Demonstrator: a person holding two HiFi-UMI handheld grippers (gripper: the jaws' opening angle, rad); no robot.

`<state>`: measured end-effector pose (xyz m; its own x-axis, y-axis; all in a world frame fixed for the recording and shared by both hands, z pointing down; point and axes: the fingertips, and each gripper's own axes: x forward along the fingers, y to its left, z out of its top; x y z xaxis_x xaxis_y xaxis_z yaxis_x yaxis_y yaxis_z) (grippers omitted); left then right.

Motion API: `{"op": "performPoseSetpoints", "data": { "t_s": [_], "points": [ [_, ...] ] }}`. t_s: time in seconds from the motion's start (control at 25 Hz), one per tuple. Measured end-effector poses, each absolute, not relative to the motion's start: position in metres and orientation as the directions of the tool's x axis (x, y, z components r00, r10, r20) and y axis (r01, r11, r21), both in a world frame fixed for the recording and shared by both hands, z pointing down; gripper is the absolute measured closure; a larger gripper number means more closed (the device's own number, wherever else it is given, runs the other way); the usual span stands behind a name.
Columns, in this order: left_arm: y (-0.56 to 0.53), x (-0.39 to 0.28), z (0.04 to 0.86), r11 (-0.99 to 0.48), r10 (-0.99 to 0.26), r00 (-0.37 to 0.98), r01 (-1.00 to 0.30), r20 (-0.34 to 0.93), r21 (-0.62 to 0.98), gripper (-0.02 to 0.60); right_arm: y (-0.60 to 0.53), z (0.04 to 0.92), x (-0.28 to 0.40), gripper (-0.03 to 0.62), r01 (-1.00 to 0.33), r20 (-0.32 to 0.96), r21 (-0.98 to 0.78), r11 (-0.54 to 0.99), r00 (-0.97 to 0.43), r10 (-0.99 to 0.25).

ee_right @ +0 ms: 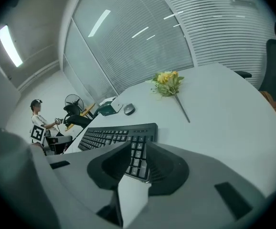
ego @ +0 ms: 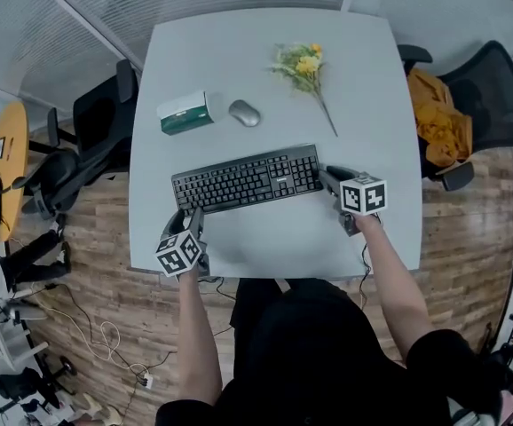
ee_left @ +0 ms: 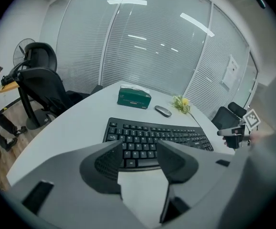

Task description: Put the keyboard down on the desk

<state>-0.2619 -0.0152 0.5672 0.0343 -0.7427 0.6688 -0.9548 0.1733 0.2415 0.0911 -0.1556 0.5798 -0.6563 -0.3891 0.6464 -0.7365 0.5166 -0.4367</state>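
The black keyboard (ego: 246, 179) lies flat on the grey desk (ego: 265, 247), across its near half. My left gripper (ego: 186, 217) sits at the keyboard's front left corner, fingers apart, nothing between them; in the left gripper view the keyboard (ee_left: 157, 135) lies just beyond the left gripper (ee_left: 140, 147). My right gripper (ego: 327, 177) points at the keyboard's right end. In the right gripper view the right gripper (ee_right: 138, 149) shows a narrow gap, and the end of the keyboard (ee_right: 116, 135) is seen through it, with the pads not pressing on it.
Behind the keyboard lie a green and white box (ego: 185, 114), a grey mouse (ego: 245, 113) and a yellow flower sprig (ego: 305, 65). Black chairs (ego: 97, 114) stand left of the desk; a chair with orange cloth (ego: 438, 118) stands to the right.
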Motion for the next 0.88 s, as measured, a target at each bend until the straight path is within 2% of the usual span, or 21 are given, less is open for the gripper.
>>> {"op": "performPoseSetpoints", "data": {
  "t_s": [0.36,0.88],
  "points": [
    [-0.012,-0.221,0.521,0.063,-0.785,0.04,-0.988,0.618,0.144,0.377,-0.139,0.545,0.078,0.497,-0.701,0.601,-0.384,0.601,-0.684,-0.413],
    [0.018,-0.183,0.474,-0.044,-0.834,0.104,-0.992,0.542,0.122,0.451,-0.076,0.502,0.045,0.517,-0.659,0.535,-0.371,0.655,-0.728,-0.429]
  ]
}}
